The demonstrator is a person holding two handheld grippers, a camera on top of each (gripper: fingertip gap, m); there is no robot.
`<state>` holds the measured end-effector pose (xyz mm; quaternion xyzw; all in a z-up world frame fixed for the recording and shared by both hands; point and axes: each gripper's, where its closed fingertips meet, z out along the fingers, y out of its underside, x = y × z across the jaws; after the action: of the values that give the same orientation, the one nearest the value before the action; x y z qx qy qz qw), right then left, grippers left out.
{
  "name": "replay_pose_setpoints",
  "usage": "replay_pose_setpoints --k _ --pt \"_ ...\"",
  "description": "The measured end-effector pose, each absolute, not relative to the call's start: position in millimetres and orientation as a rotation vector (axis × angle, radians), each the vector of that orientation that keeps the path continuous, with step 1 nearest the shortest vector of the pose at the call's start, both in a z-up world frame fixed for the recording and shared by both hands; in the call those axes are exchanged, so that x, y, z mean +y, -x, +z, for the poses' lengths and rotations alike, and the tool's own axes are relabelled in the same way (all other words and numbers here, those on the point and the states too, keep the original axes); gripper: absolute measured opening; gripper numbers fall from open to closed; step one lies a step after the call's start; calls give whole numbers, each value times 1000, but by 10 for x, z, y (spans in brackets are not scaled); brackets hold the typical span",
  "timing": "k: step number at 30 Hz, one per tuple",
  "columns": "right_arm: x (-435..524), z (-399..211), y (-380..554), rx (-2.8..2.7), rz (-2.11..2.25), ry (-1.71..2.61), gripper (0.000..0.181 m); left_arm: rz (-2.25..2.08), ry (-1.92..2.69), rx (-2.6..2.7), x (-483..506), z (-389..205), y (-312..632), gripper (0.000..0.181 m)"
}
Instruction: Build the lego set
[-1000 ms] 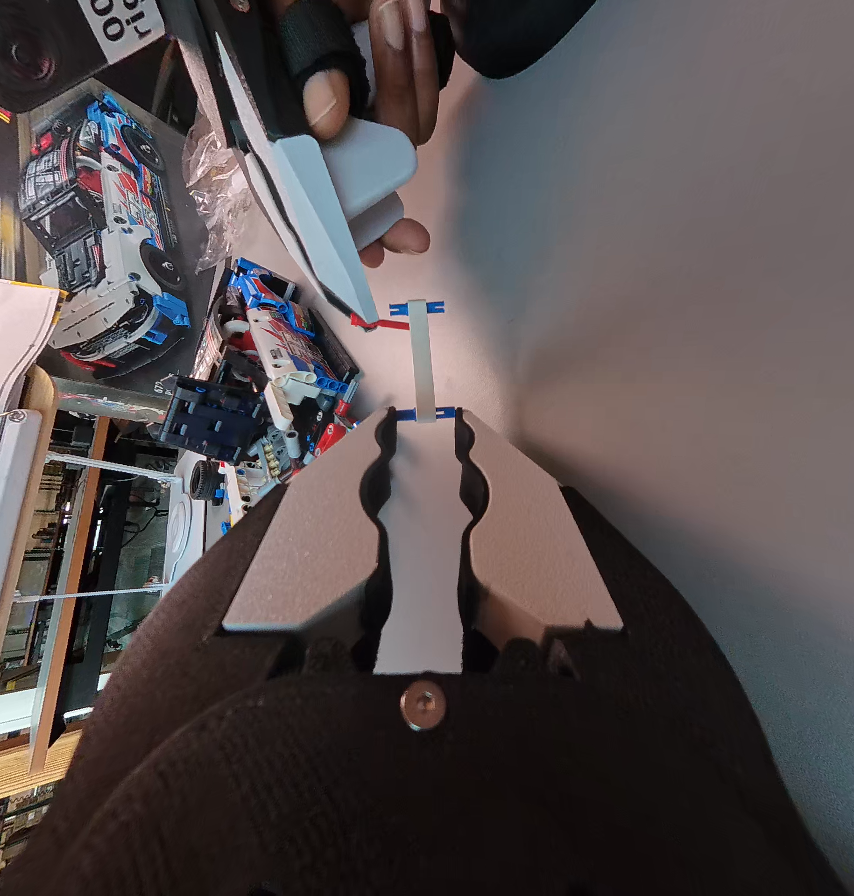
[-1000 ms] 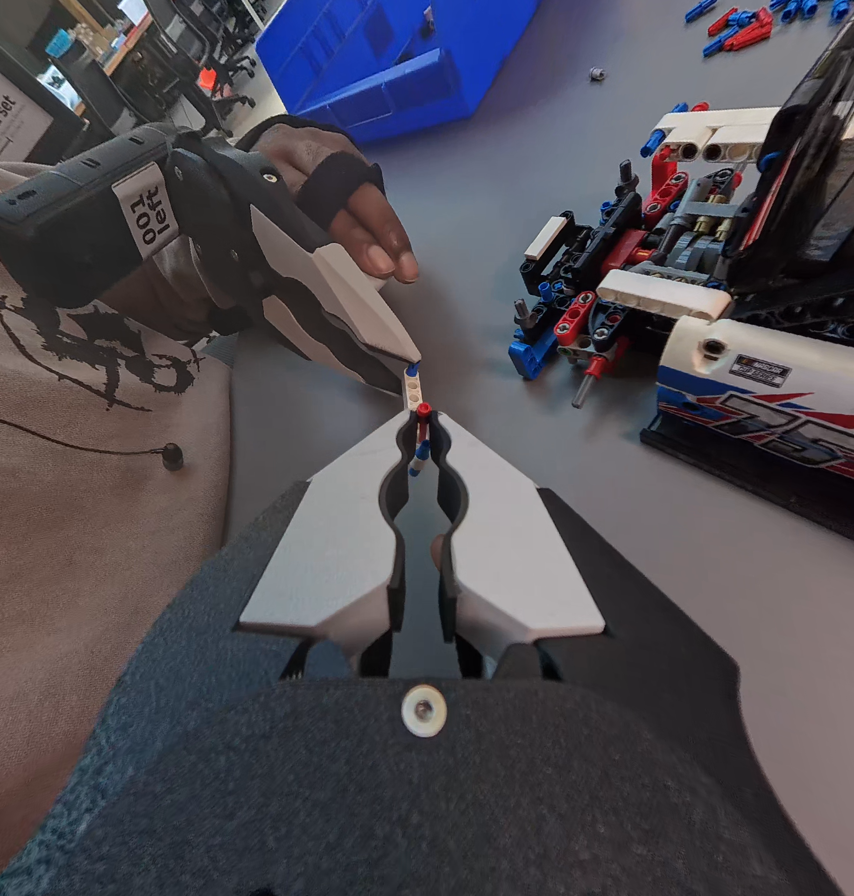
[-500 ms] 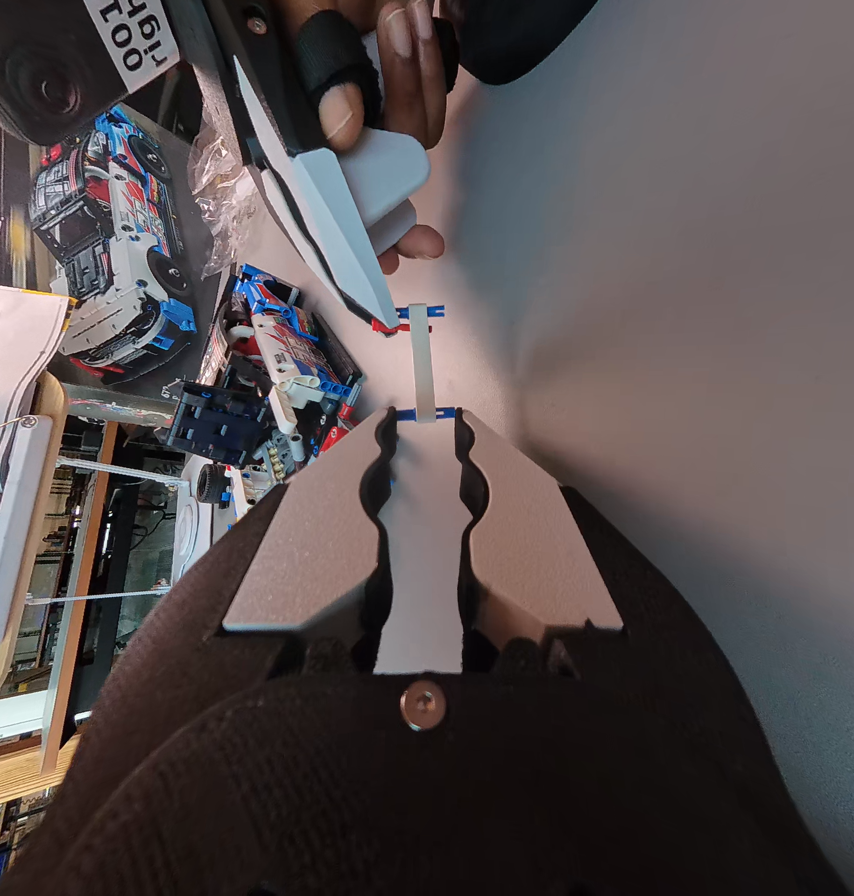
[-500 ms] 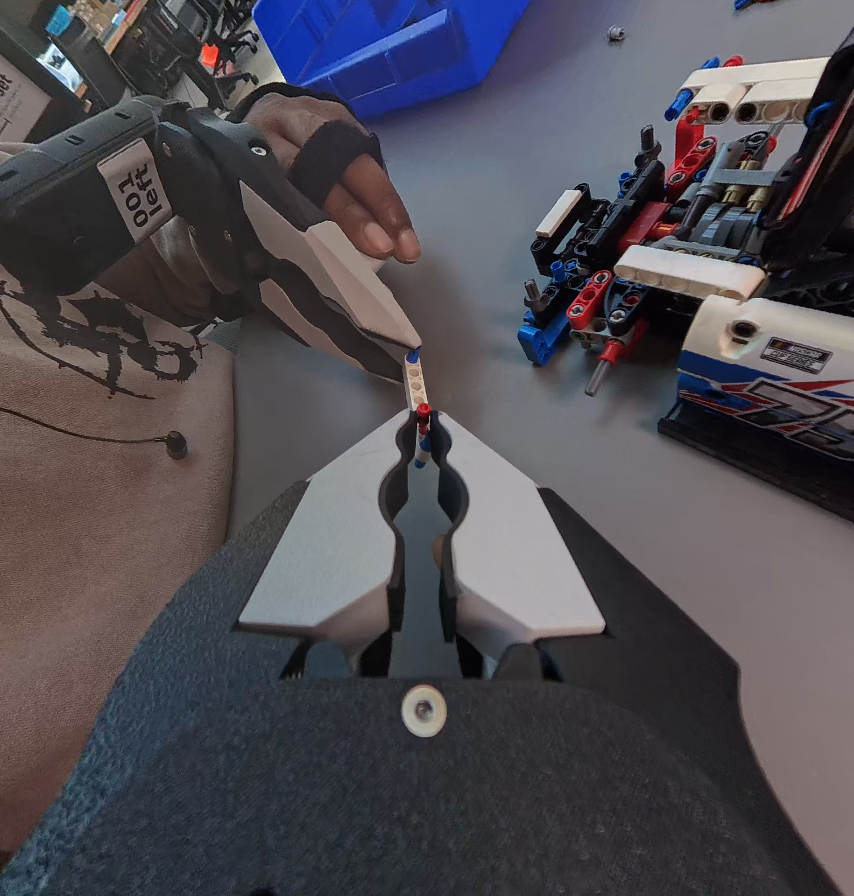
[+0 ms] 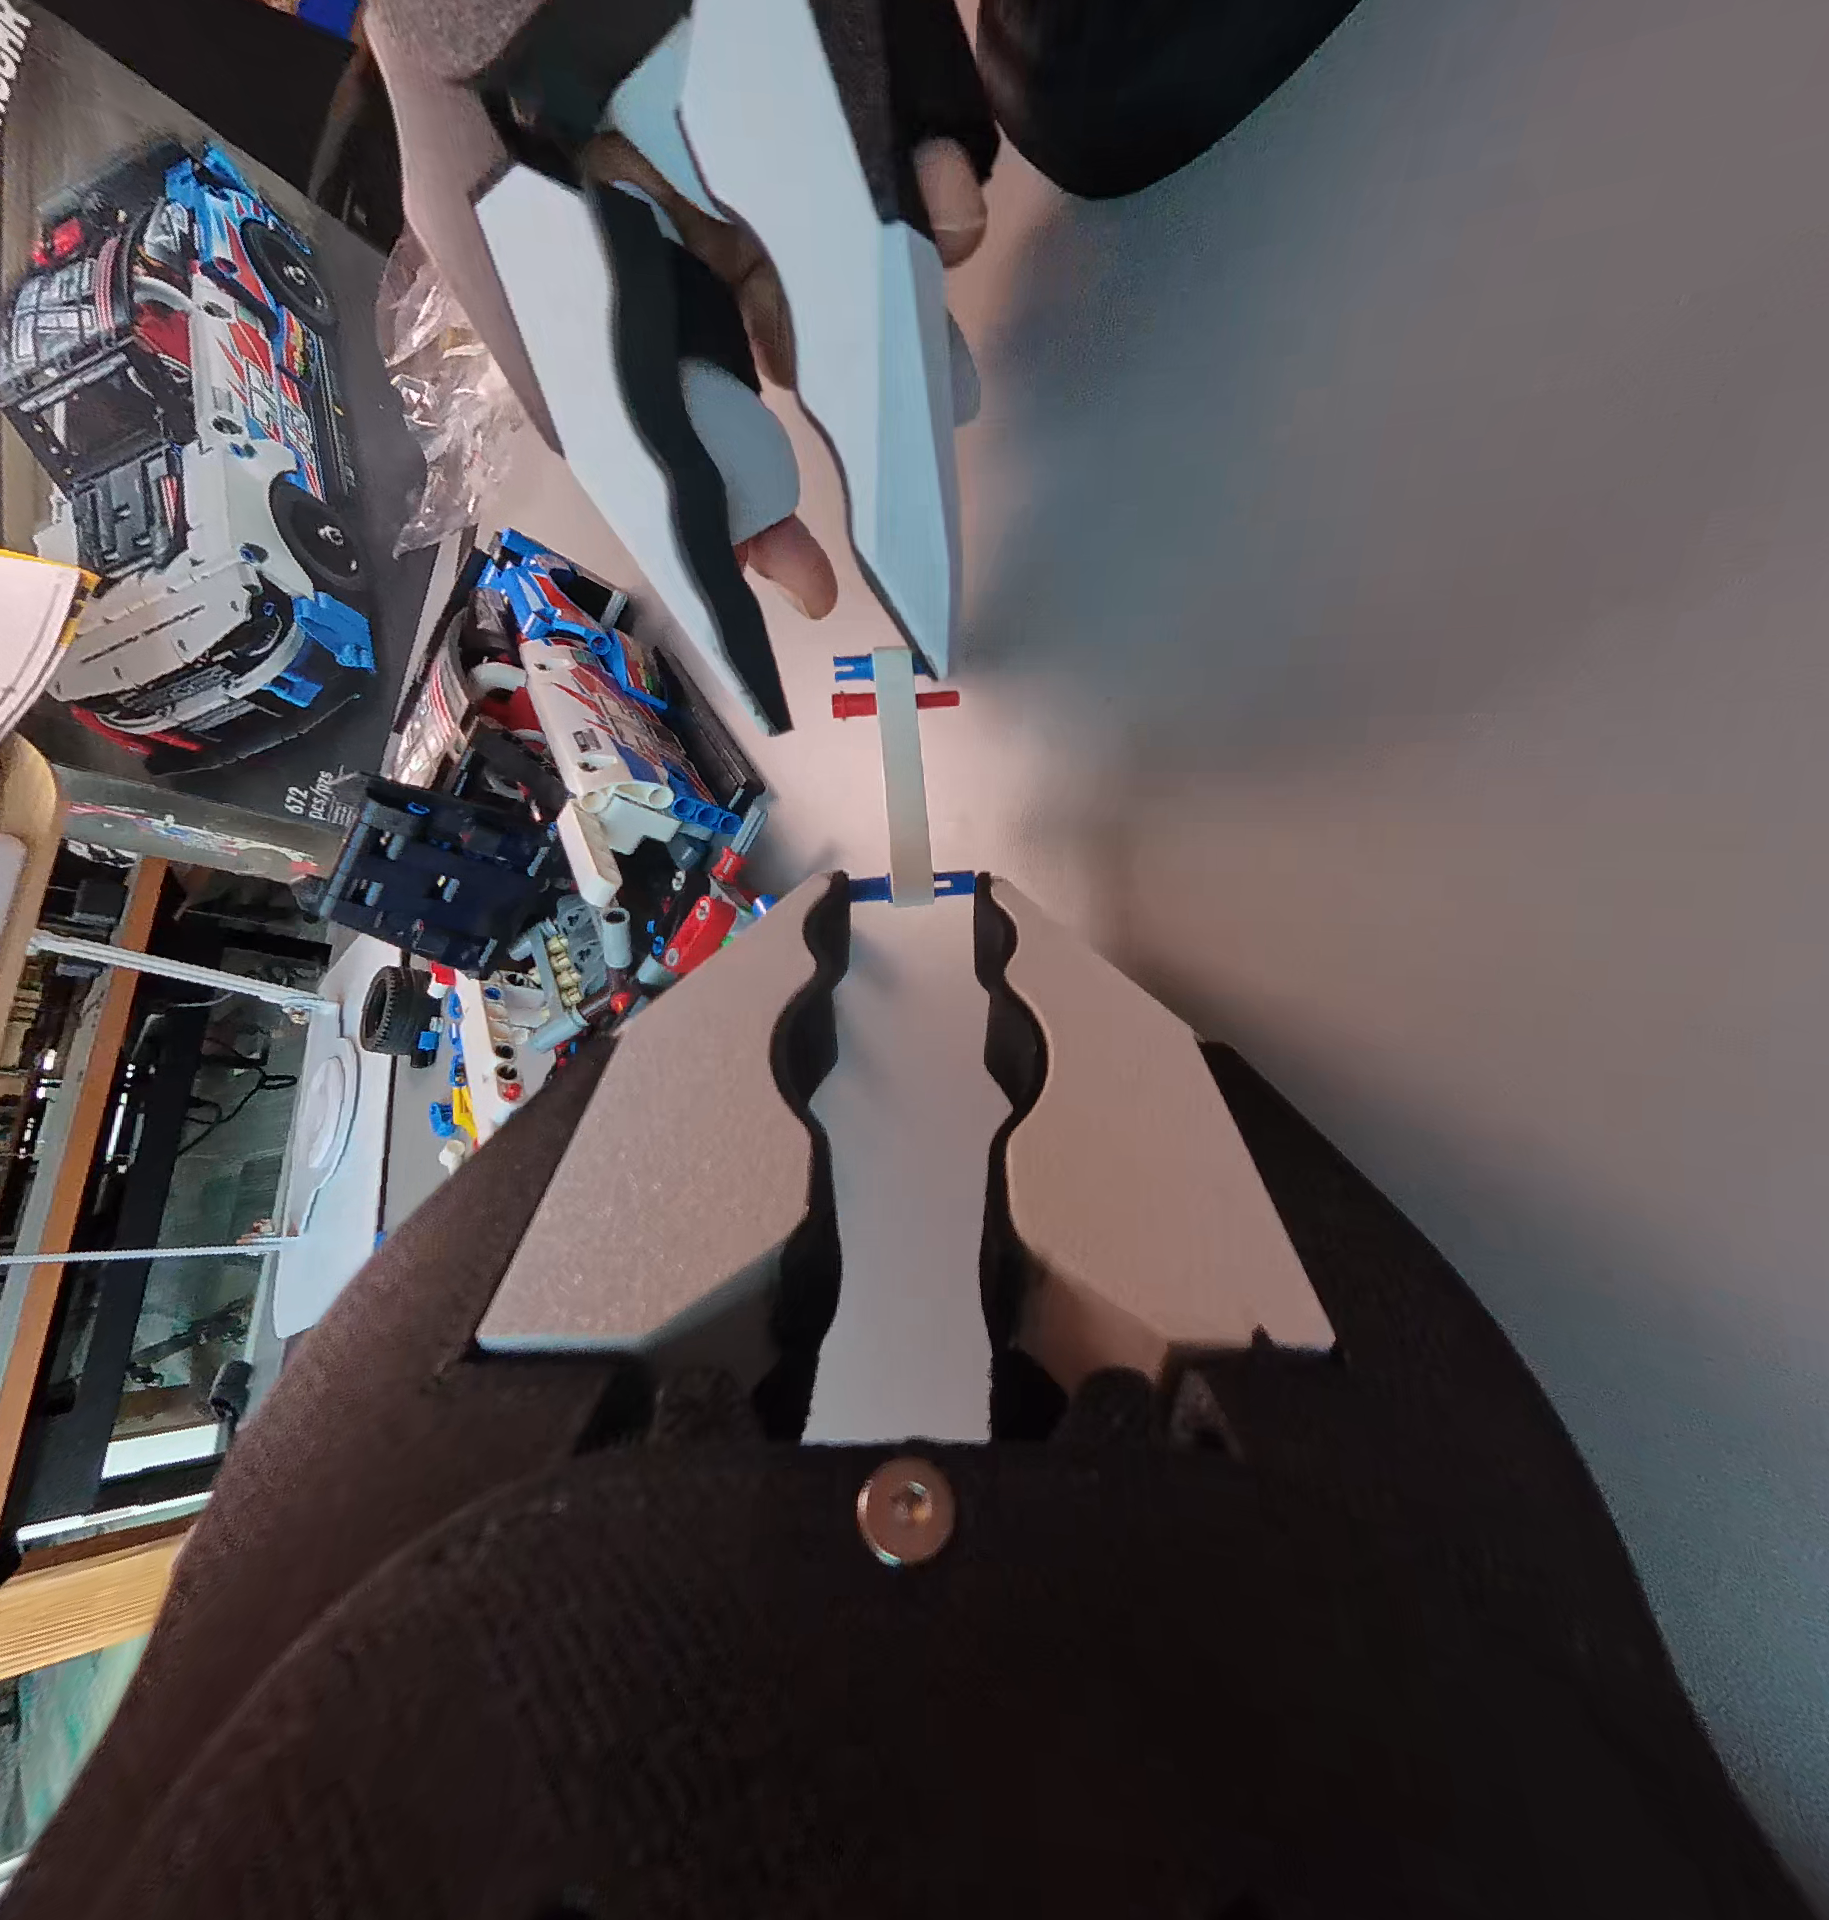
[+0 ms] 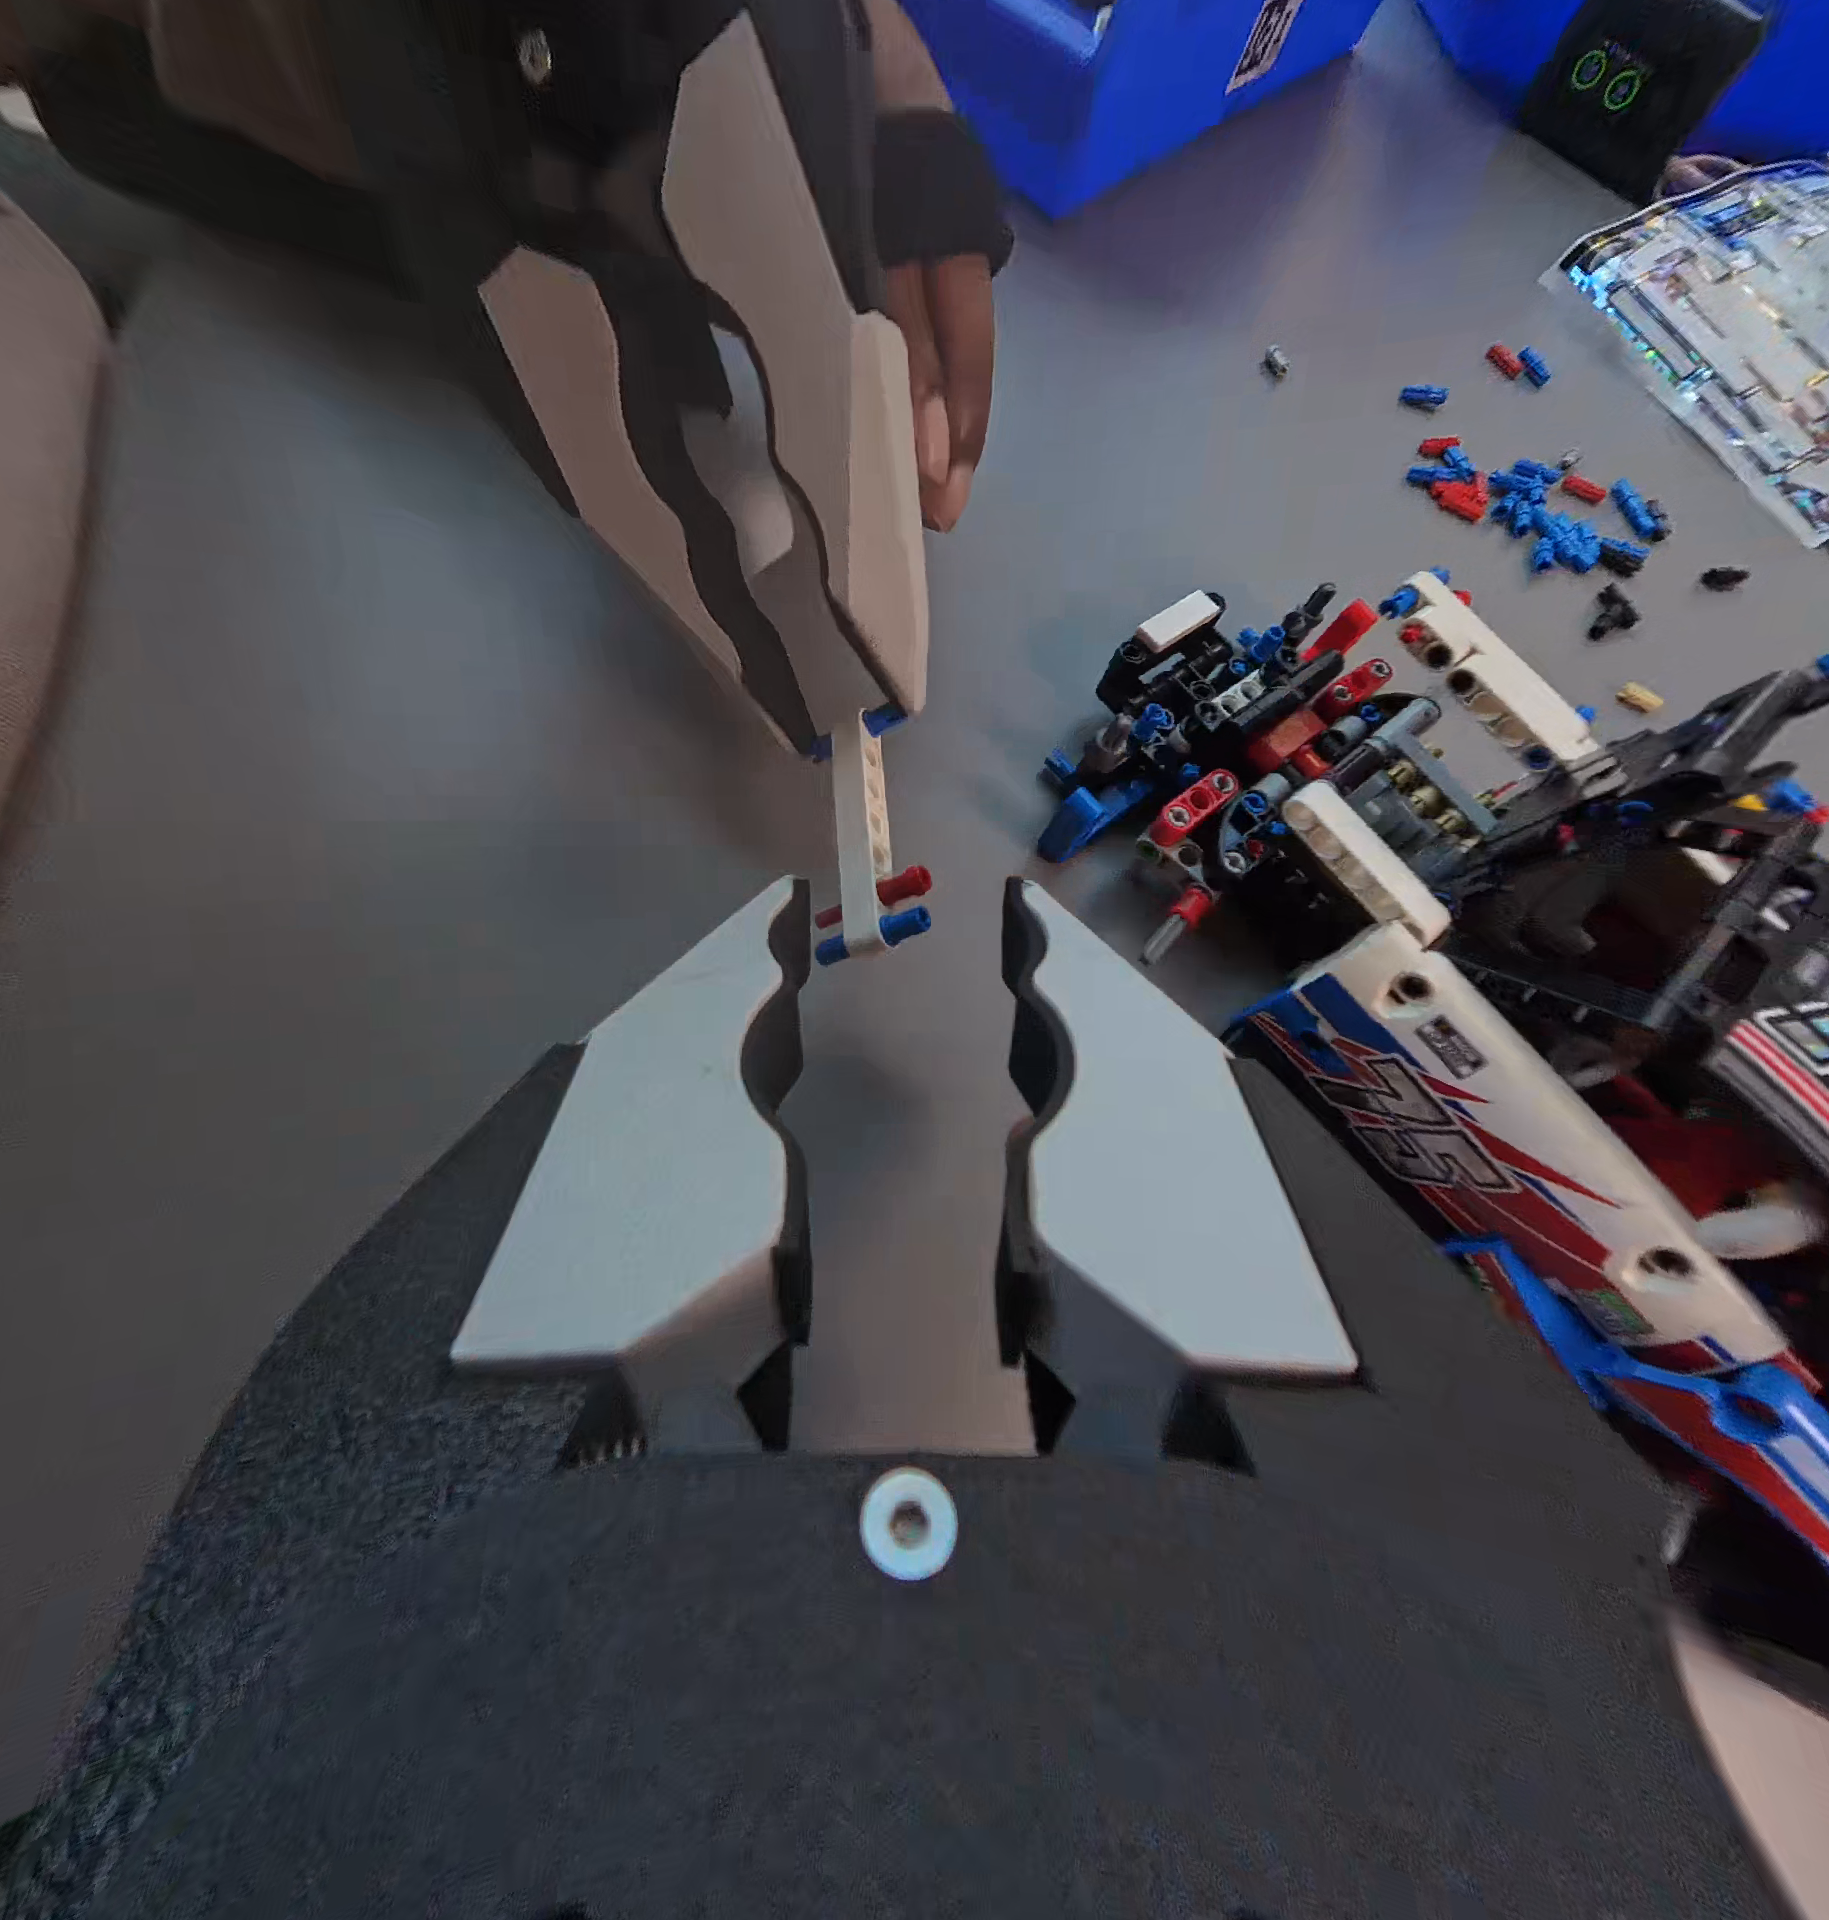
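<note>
My left gripper (image 5: 910,883) is shut on the near end of a white beam (image 5: 908,790), pinching it across a blue pin (image 5: 868,886). The beam stands out ahead, above the grey table (image 5: 1461,727). Its far end carries a red pin (image 5: 850,705) and another blue pin (image 5: 853,665). In the right wrist view the same beam (image 6: 863,821) hangs from the left gripper (image 6: 853,727), with the red pin (image 6: 905,886) and blue pin (image 6: 905,923) at its lower end. My right gripper (image 6: 902,904) is open and empty, its jaws on either side of those pins without touching them.
A partly built white, blue and red car (image 6: 1409,935) lies right of the grippers. Loose blue and red pins (image 6: 1544,509), an instruction booklet (image 6: 1741,332) and blue bins (image 6: 1149,83) lie beyond it. The set's box (image 5: 183,468) and a loose wheel (image 5: 390,1013) are at left. My left and right fingertips are right by each other. Between my right fingertips and the loose wheel (image 5: 390,1013) there is roughly 30 cm.
My right gripper has opened and let go of the red pin, which now sits through the beam beside the blue pin. The left gripper still holds the beam.
</note>
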<state>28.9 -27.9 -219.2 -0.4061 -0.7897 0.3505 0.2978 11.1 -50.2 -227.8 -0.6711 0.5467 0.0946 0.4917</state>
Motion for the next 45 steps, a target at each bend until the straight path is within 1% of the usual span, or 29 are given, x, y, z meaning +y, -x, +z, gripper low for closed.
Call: replay_pose_setpoints --k 1,4,7,9,11,21,22,23,29,34,42,45 --pt "-260 -2237 -265 -2105 840 1044 33 219 1649 1320 -499 -2290 -99 22" --pt "-322 -2264 -198 -2099 736 984 25 199 1706 1299 -485 -2334 -60 22" --pt "-358 -2352 -146 -2118 624 998 26 184 1759 1274 -468 -2371 -24 22" --pt "-266 -2423 -97 -2095 478 1020 18 157 1790 1255 -465 -2389 -20 22" --pt "-236 -2462 -72 -2085 419 1037 16 127 1818 1228 -462 -2396 -25 22" --pt "-203 -2426 -10 -1999 525 1147 17 94 1835 1147 -432 -2314 -1 22" --pt "-209 -2425 -10 -2001 534 1135 15 84 1841 1138 -432 -2310 0 22" --pt "-229 -2428 -10 -2005 548 1121 8 75 1846 1124 -426 -2303 5 22" --pt "-243 -2432 4 -1990 589 1149 10 47 1863 1113 -433 -2311 16 22" --pt "-251 -2272 6 -1946 677 1125 26 52 1864 1123 -435 -2330 27 22" --pt "-228 -2423 -54 -2029 604 1114 26 57 1833 1148 -442 -2317 -4 22" --pt "-239 -2410 -63 -2031 640 1122 26 77 1815 1176 -448 -2330 -4 22"
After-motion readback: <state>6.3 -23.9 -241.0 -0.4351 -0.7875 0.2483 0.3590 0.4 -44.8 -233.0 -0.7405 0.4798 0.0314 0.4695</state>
